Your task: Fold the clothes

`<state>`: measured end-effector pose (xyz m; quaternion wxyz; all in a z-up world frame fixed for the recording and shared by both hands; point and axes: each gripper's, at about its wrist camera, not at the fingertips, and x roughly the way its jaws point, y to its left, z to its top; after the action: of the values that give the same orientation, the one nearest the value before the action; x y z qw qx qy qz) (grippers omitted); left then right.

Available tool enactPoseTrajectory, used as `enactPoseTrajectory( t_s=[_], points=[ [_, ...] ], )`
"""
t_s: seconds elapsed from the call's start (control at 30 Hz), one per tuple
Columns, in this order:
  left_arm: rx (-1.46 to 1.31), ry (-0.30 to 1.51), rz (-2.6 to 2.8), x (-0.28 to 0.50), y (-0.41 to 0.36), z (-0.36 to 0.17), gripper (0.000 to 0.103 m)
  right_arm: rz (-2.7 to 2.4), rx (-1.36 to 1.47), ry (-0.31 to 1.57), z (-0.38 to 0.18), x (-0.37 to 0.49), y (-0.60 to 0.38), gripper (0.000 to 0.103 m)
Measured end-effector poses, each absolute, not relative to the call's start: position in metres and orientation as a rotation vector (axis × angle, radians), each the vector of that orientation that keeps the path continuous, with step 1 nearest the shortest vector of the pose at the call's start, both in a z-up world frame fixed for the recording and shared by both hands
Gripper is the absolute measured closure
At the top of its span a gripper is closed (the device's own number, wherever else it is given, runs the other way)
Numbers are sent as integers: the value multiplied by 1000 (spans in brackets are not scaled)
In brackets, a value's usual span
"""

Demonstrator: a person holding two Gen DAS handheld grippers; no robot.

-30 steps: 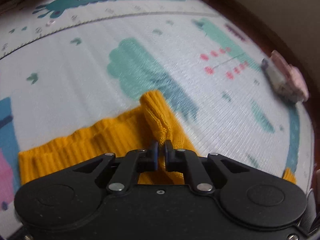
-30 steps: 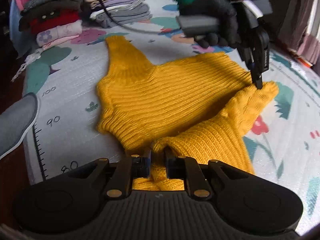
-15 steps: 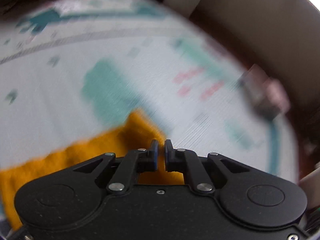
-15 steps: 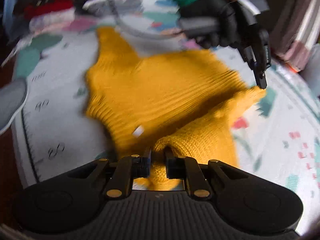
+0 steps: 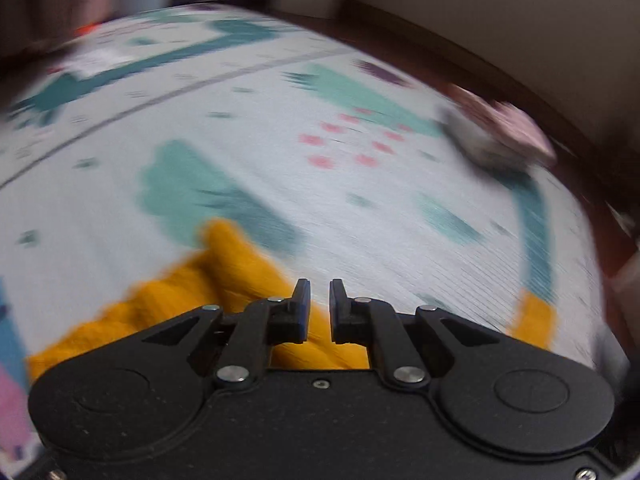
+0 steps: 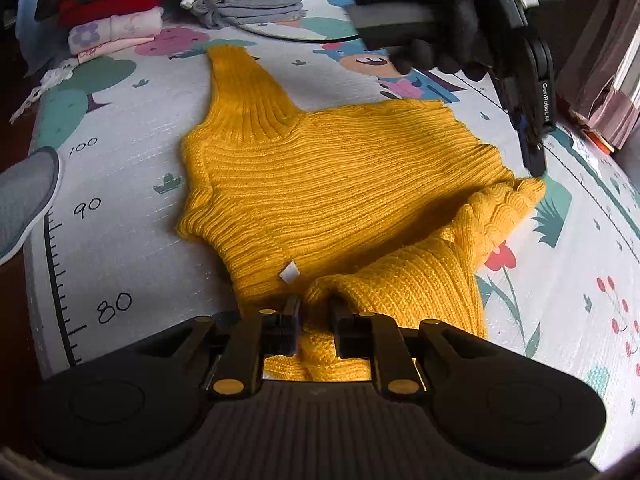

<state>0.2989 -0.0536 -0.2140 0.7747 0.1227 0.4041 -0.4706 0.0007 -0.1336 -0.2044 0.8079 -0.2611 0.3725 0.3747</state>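
1. Your right hand-held gripper (image 6: 314, 312) sits at the near edge of the yellow knit sweater (image 6: 328, 184), and its two fingers are closed on a bunched fold of the knit, which bulges up between them.
2. Your left hand-held gripper (image 5: 319, 300) has a narrow gap between its fingers with nothing caught in it; the left wrist view is blurred, yet the gap shows only the play mat (image 5: 360, 216) behind it.
3. From the right wrist view that same left hand-held gripper (image 6: 534, 152) hangs at the far right, held by your black-gloved hand (image 6: 424, 32), its tips just above the sleeve cuff (image 6: 516, 196); whether they touch the cuff cannot be told.
4. The sweater lies spread on the printed play mat (image 6: 120, 184), its ribbed body flat in the middle, one part reaching toward the far left and the cabled sleeve folded across toward the right.
5. A small white tag (image 6: 289, 272) shows on the knit just left of the fold you are pinching.
6. Stacks of folded clothes (image 6: 240, 0) sit at the far edge of the mat, well apart from the sweater.
7. A grey shoe (image 6: 24, 200) pokes in at the left edge, beside the mat's printed ruler marks.
8. In the left wrist view a blurred pink and grey bundle (image 5: 496, 136) lies on the far right of the mat
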Motion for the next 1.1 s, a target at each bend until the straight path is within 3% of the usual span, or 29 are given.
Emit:
enactPoseTrajectory(
  t_s=[0.1,0.23,0.43,0.47,0.53,0.57,0.67,0.73,0.8,0.9,1.03,1.1],
  points=[
    [508,965,-948,281,-67,-246,91,812,-567,793,-207,0,-131,82],
    [254,967,-874,318,-48,-224,88,811,-524,808,-206,3,-134,82],
    [106,988,-718,379,-48,-232,68,806,-531,793,-207,1,-132,81],
    [90,1015,-701,384,-49,-241,67,805,-526,793,-208,1,-132,81],
    [63,1024,-706,382,-51,-243,95,803,-508,799,-208,2,-135,80],
    [47,1001,-718,377,-51,-236,96,803,-504,799,-208,2,-136,80],
    [36,945,-710,367,-52,-221,96,799,-505,793,-207,0,-138,77],
    [257,941,-665,363,-69,-238,95,799,-505,789,-209,-2,-138,76],
    [404,901,-641,358,-81,-237,78,802,-508,791,-210,-1,-135,75],
    [464,768,-659,342,-82,-206,75,799,-524,787,-208,-3,-133,73],
    [346,843,-953,302,-72,-176,75,786,-511,777,-204,-7,-139,48],
    [329,915,-1080,272,-73,-186,75,791,-506,764,-201,-11,-143,46]
  ],
)
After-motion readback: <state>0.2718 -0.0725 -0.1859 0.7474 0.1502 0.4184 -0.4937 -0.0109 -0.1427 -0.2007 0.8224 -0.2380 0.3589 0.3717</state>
